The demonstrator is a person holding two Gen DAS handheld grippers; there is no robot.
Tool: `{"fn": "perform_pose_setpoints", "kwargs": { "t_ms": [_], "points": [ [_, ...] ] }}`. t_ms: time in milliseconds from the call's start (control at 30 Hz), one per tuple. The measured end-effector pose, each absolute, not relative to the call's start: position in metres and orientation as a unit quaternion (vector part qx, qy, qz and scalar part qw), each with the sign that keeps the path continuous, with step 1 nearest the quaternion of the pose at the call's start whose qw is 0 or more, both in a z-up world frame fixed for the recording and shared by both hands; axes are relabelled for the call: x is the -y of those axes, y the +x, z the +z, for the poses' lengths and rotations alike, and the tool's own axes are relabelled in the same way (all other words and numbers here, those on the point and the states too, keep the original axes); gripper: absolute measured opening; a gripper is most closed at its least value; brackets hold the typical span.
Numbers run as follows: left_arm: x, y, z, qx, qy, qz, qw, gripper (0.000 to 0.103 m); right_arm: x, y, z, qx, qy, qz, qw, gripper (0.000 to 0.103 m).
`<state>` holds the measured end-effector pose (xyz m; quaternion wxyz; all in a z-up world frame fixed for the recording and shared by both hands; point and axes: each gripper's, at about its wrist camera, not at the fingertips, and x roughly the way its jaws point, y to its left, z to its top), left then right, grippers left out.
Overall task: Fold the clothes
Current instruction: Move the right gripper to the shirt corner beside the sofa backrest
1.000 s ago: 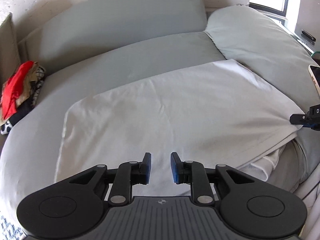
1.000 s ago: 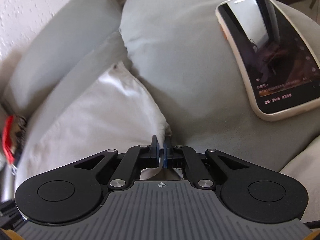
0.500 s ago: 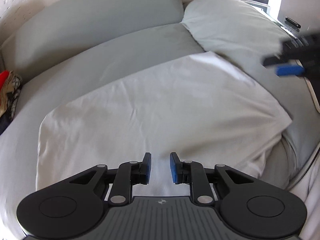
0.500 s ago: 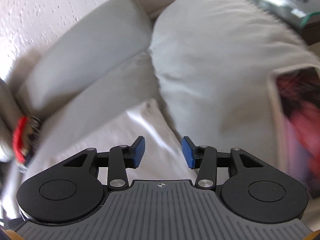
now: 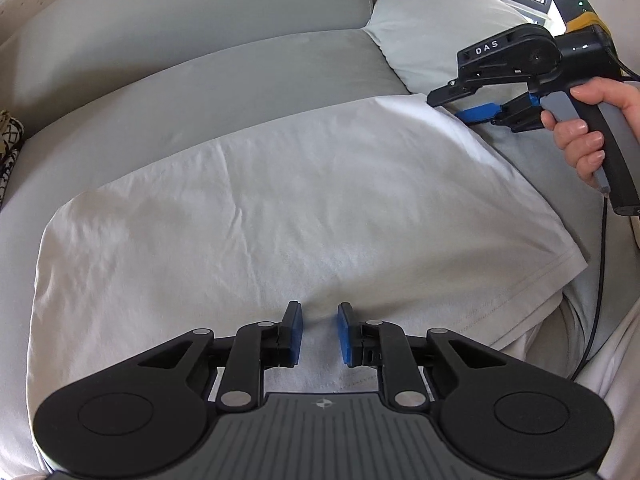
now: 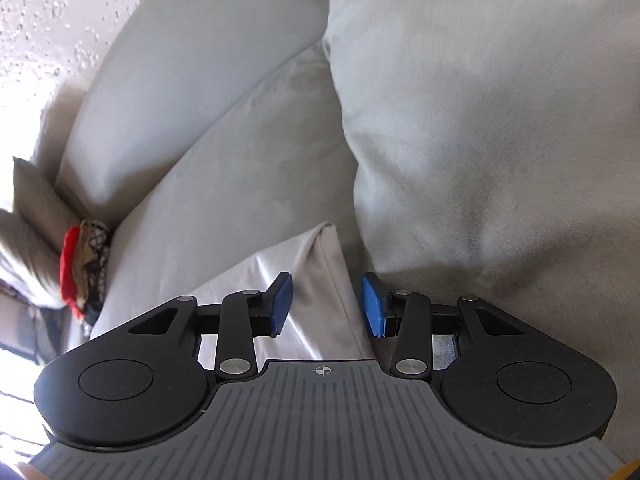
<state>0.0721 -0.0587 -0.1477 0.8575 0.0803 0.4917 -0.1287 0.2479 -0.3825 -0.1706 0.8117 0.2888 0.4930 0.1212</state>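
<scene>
A white garment [image 5: 300,200] lies folded flat on the grey sofa seat [image 5: 240,80]. My left gripper [image 5: 319,308] hovers over its near edge, blue pads a small gap apart with nothing pinched. In the left wrist view a hand [image 5: 588,120] holds my right gripper [image 5: 446,107] at the garment's far right corner. The right wrist view shows that gripper [image 6: 326,280] open, with the corner of the garment [image 6: 316,256] lying below and between the pads, which do not press on it.
A big grey cushion [image 5: 432,20] [image 6: 480,120] rises along the garment's right side. A heap of red and patterned clothes [image 6: 82,264] [image 5: 10,140] sits at the seat's left end. The right gripper's black cable [image 5: 600,280] hangs down past the garment's right edge.
My right gripper let go of the garment's near right corner, opened, and swung up to its far right corner. The left gripper shifted a little over the near edge.
</scene>
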Motion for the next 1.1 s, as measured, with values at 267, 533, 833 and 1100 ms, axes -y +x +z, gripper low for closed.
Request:
{"fn": "perform_pose_setpoints", "kwargs": {
  "t_ms": [267,533,833,1100],
  "points": [
    [0.062,0.074,-0.149,-0.498,0.084,-0.116,0.856,0.017,0.387,0.253,-0.179,-0.517,0.326,0.181,0.770,0.040],
    [0.064,0.076,-0.147,-0.499,0.092,-0.112,0.854,0.017,0.387,0.263,-0.189,-0.457,0.368,0.190,0.787,0.039],
    [0.062,0.076,-0.146,-0.499,0.090,-0.110,0.855,0.017,0.373,0.266,-0.186,-0.516,0.316,0.218,0.766,0.030],
    [0.062,0.076,-0.146,-0.500,0.091,-0.110,0.854,0.017,0.376,0.274,-0.191,-0.448,0.389,0.255,0.763,0.030]
  ]
}}
